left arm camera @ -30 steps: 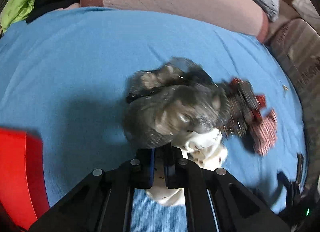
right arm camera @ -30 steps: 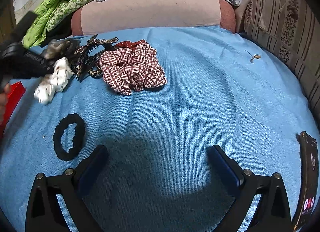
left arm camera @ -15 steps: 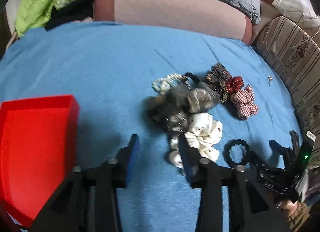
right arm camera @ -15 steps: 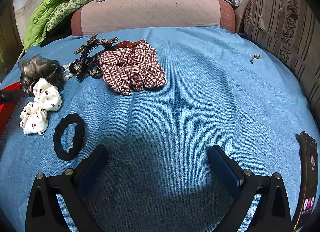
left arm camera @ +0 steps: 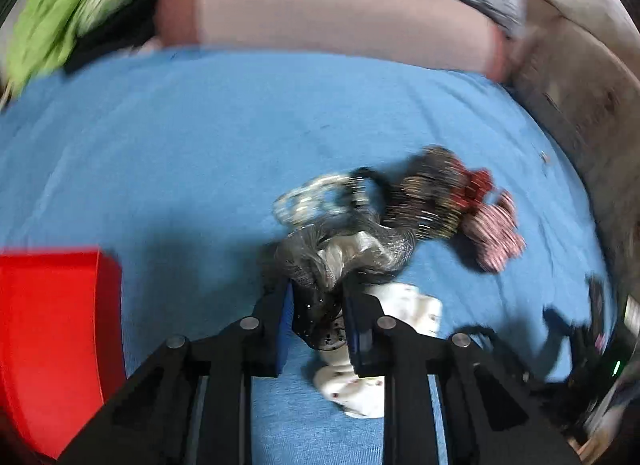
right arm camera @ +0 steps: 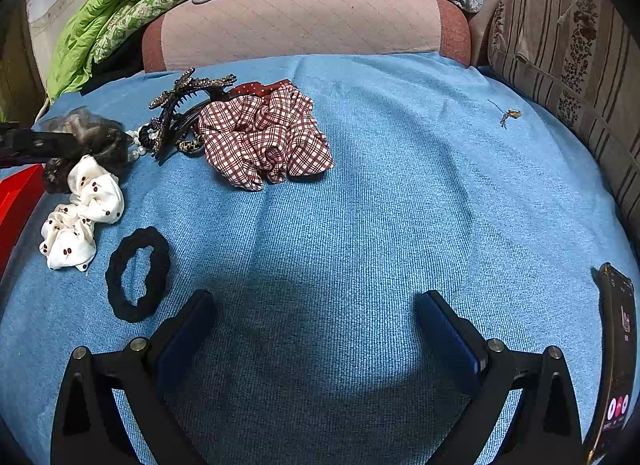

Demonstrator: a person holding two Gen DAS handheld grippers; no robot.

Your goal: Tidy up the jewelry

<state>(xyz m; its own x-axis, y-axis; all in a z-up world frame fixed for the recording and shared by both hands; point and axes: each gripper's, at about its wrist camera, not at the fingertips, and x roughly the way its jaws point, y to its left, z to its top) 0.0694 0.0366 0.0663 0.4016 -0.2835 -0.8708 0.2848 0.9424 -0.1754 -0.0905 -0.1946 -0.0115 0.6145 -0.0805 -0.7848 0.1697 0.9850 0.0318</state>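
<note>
Your left fingers (left arm camera: pixel 280 301) are pinched around the grey mesh scrunchie (left arm camera: pixel 344 253), centre frame, apparently gripping it through the blur. The white cherry scrunchie (right arm camera: pixel 80 217) lies just below it, the red tray (left arm camera: pixel 52 337) lower left. Your right gripper (right arm camera: pixel 316 325) is spread wide, empty, above the blue bedspread (right arm camera: pixel 400 205).

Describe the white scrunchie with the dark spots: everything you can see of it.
The white scrunchie is a soft, gathered fabric band, cream-white with small dark cherry-like spots. It lies crumpled and elongated on the blue cover, not held by anything. Its upper end touches the grey gauzy scrunchie; the black hair tie lies close beside it, apart. In the left wrist view it sits partly under the left gripper, whose jaws flank the grey one.
</note>
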